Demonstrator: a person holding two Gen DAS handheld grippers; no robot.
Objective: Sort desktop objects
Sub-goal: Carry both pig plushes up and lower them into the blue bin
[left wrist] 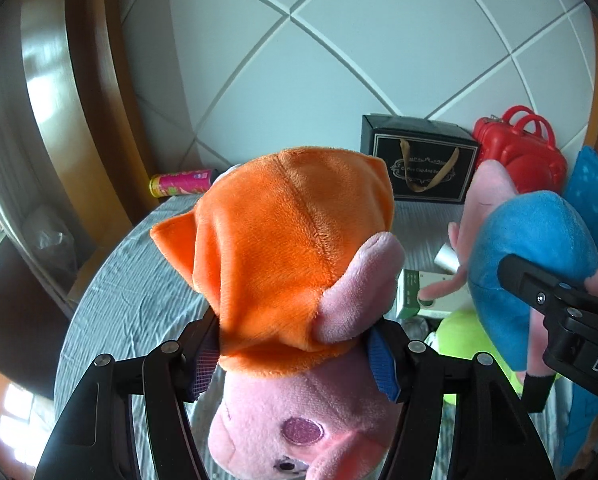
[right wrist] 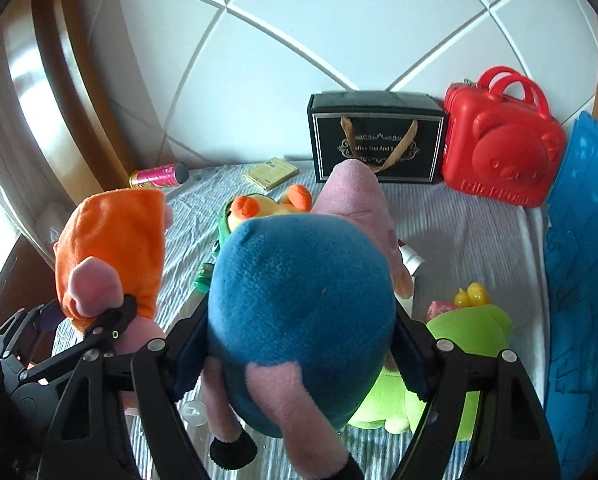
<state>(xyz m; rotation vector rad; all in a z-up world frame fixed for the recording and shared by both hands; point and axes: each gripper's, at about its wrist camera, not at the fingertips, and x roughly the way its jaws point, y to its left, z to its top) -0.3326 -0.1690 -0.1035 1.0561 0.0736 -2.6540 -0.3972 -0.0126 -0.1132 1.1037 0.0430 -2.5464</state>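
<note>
An orange-dressed pink plush pig (left wrist: 291, 264) is gripped by the left claw (left wrist: 295, 354), with its two blue-padded fingers (left wrist: 383, 364) pressed into the toy's sides; the pig is held upside down, its pink face (left wrist: 295, 432) lying close to the camera, and it is raised above the counter (left wrist: 139, 280), which is covered with a grey-blue striped cloth. A blue-bodied pink plush pig (right wrist: 303, 320) is gripped by the right claw (right wrist: 303, 356); its sides are squeezed between the fingers, and its pink snout (right wrist: 353, 192) is pointed away from the camera. This toy, too, is held clear of the counter. The two held toys are seen side by side, close together, the orange one on the left.

At the back of the counter, against the white panelled wall (right wrist: 299, 60), a black gift box with a gold ribbon handle (right wrist: 377, 140) is stood, and a red plastic bear-faced case (right wrist: 503, 148) is set just beside it on the right. A pink cylindrical can (right wrist: 159, 176) is laid on its side at the far left. A lime-green plush toy (right wrist: 459, 344) is left lying on the cloth below the right claw, with a small yellow rubber duck (right wrist: 473, 294) near it.
</note>
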